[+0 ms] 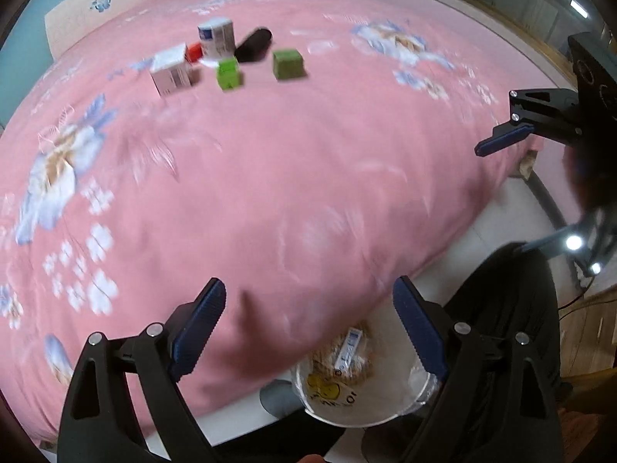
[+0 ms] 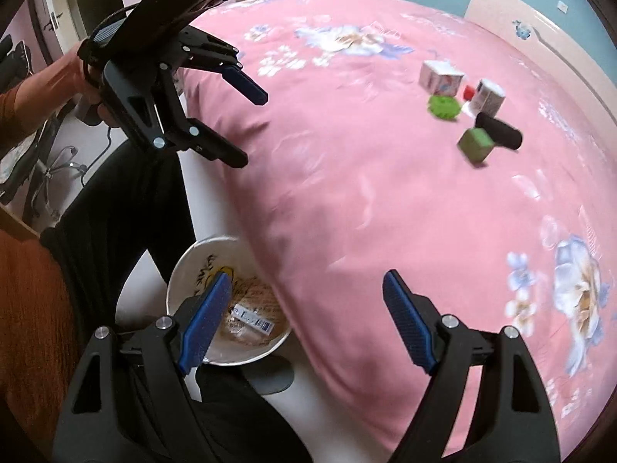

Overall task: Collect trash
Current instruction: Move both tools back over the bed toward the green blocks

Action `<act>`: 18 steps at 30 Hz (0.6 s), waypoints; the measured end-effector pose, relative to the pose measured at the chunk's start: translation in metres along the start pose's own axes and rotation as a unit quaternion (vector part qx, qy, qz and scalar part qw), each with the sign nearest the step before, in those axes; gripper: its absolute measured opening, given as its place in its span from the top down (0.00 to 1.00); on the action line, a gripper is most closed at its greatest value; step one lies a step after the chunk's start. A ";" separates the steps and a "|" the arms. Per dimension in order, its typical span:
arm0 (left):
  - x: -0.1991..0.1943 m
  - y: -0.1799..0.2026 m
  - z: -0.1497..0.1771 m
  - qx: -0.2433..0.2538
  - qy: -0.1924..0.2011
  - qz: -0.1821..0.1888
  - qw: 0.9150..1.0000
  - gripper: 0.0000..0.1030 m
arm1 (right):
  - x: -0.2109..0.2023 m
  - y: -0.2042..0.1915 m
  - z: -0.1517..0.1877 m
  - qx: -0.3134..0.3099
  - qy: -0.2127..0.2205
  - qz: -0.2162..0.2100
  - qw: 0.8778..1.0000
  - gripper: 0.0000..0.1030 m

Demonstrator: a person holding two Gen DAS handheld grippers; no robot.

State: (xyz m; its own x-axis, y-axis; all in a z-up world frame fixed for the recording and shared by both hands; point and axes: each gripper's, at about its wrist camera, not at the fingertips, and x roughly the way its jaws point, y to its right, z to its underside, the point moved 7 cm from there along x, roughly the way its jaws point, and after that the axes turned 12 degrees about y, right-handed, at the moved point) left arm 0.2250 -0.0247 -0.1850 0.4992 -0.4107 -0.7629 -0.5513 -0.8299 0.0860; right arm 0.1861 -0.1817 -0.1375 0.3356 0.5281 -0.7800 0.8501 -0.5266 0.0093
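Down on the floor, tucked against the edge of the bed, stands a round white bin (image 2: 216, 254) lined with clear plastic. At its bottom lies a crumpled tan wrapper (image 2: 250, 308) with a small white and blue printed strip on top; there is a yellow mark on the bin's inner wall, though blur keeps me from reading it.

The rest of the trash sits in a loose cluster far up the pink flowered bedspread (image 1: 270, 177): a white carton (image 1: 171, 69), a white can with a blue label (image 1: 216, 36), something small and red (image 1: 194, 52) between those two, a bright green piece (image 1: 229, 73), a darker green cube (image 1: 288, 63) and a black cylinder (image 1: 252, 44) lying on its side.

The left gripper (image 1: 308, 328) hangs over the bed's edge with its blue pads spread wide and nothing between them; the bin shows just below its right-hand finger. The right gripper (image 2: 304, 316) is likewise wide apart and empty, its left-hand pad crossing in front of the bin's mouth. Both sets of tongs are close above the bin and well apart from the cluster on the bed.
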 end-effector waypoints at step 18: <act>0.007 -0.042 -0.082 0.027 0.032 0.005 0.999 0.13 | 0.005 0.054 -0.036 -0.051 -0.005 0.019 0.998 0.22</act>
State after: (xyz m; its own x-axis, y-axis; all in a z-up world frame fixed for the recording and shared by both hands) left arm 0.3063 -0.0238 -0.1408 0.5341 -0.4447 -0.7190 -0.5917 -0.8041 0.0577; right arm 0.2482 -0.1833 -0.1178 0.3648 0.5021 -0.7841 0.8741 -0.4749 0.1026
